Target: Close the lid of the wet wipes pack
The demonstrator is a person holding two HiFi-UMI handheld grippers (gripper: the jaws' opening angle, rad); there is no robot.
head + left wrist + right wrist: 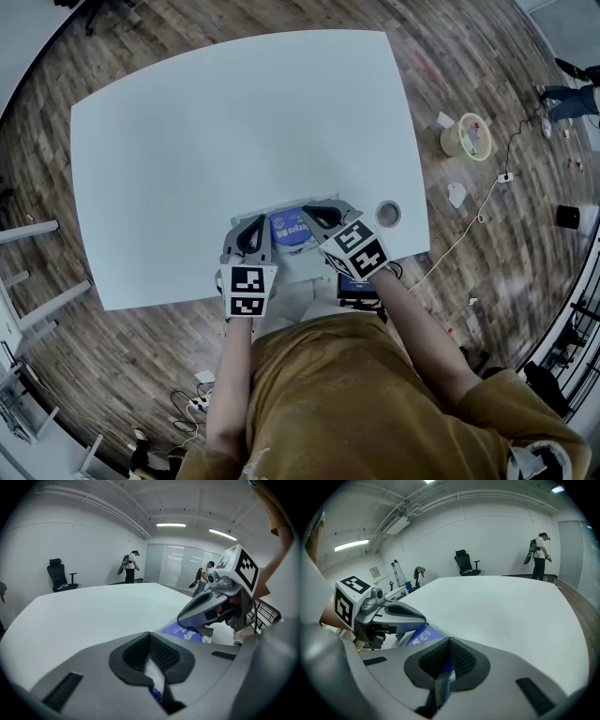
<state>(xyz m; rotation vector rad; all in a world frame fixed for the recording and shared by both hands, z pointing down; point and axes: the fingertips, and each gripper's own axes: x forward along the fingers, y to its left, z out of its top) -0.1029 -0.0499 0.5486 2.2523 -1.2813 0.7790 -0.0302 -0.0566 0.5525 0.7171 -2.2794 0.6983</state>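
Holding: left gripper (pixel 251 232) and right gripper (pixel 323 218) each pinch the wet wipes pack (pixel 289 228).
Place: near edge of the table (pixel 234 122).
Advice: steady one end and press the lid flat; the lid is hidden.

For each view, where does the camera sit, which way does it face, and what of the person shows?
Head view: on the person's head, facing steeply down at the white rectangular table; shows forearms, mustard shirt, grey left gripper, grey right gripper, blue wet wipes pack.
Left gripper view: on the left gripper, facing across the table; own fingers pinch the pack.
Right gripper view: on the right gripper, facing across the table; own fingers pinch the pack.
Shared: each gripper view shows the other gripper.
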